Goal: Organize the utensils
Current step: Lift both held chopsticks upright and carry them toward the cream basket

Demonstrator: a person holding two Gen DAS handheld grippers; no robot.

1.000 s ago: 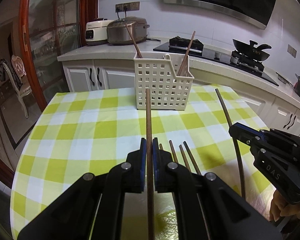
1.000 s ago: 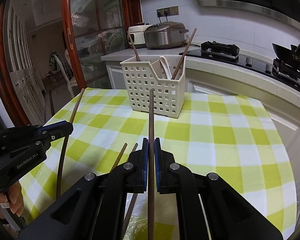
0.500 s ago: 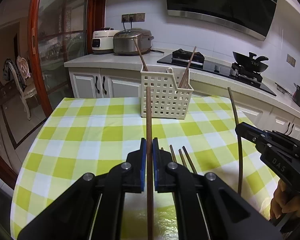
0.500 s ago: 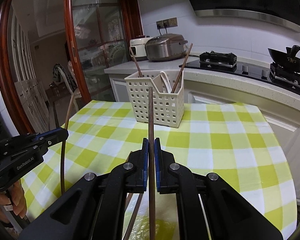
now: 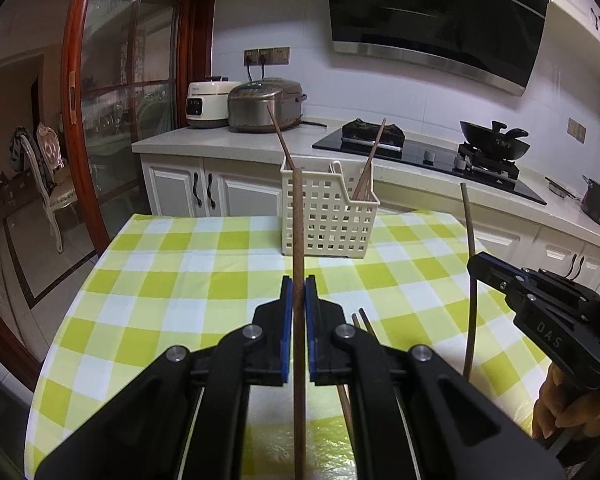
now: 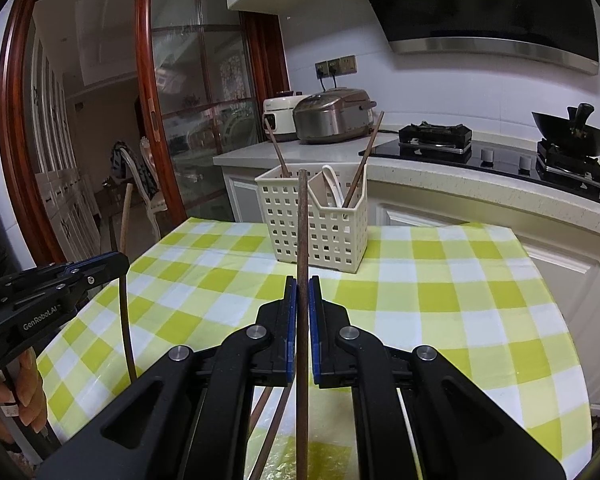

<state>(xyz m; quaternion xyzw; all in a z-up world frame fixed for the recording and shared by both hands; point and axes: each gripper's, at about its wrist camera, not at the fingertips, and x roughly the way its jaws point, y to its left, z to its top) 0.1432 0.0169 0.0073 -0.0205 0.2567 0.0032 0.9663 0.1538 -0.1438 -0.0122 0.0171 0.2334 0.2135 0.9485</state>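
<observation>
Left gripper [image 5: 295, 292]: jaws clenched on a brown chopstick [image 5: 298, 240], tip up toward 12 o'clock. Right gripper [image 6: 302, 292]: likewise clamped on its own chopstick [image 6: 302, 232].

White utensil basket [image 5: 328, 220] stands at 12 o'clock on the green-checked tablecloth [image 5: 160, 280]; chopsticks lean in both its compartments.

Left view only: the right gripper at 3 o'clock with the person's hand [image 5: 560, 404] beneath it, and loose chopsticks [image 5: 362, 318] on the cloth just right of the fingers. Right view only: the basket's inner divider and a white utensil [image 6: 334, 188] in the right compartment; the left gripper at 9 o'clock.

Versus one second earlier: both grippers have risen and tipped upward, grips unchanged. Basket appears smaller and lower in both views; more of the range hood [image 5: 440, 12] shows.
</observation>
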